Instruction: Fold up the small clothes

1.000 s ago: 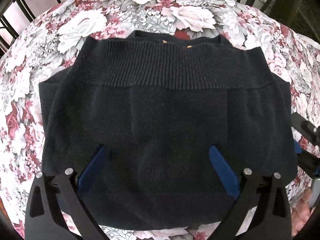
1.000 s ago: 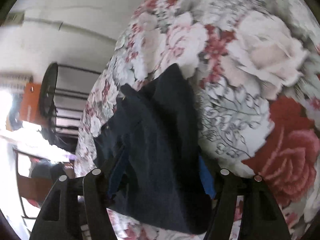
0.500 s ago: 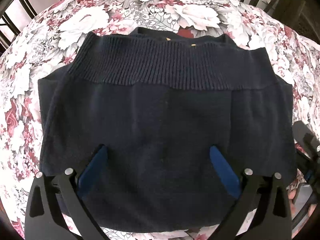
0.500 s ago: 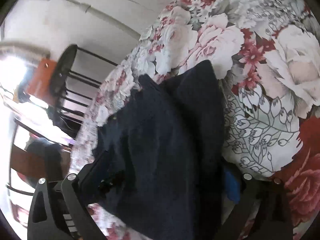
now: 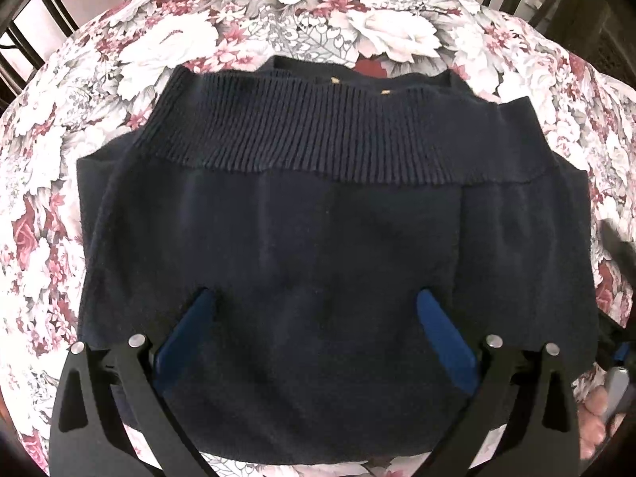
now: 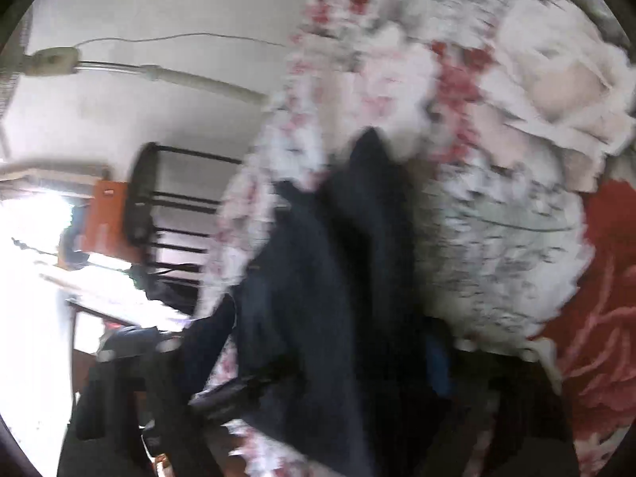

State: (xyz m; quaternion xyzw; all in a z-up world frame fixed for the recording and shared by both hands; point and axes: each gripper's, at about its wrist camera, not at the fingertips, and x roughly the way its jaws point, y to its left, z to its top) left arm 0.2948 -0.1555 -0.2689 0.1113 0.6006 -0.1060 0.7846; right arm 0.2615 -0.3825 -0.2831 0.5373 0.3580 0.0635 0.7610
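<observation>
A dark navy knit garment (image 5: 338, 238) lies folded on the floral tablecloth (image 5: 179, 39), its ribbed band across the far side. My left gripper (image 5: 316, 306) hovers open over the garment's near part, blue pads wide apart, holding nothing. My right gripper (image 6: 330, 342) sits at the garment's right edge, and the dark cloth (image 6: 318, 298) runs between its fingers. That view is blurred, so its jaw gap is unclear. Part of the right gripper and a hand (image 5: 596, 417) show at the lower right of the left wrist view.
The round table carries a red and white floral cloth (image 6: 516, 159). Dark chair backs (image 5: 39, 20) stand behind the table, and one chair (image 6: 159, 218) shows in the right wrist view. A white wall is beyond.
The left gripper has drawn back slightly, so more tablecloth shows beyond the garment. The right gripper has tilted and moved along the garment's edge; its view is now blurred by motion.
</observation>
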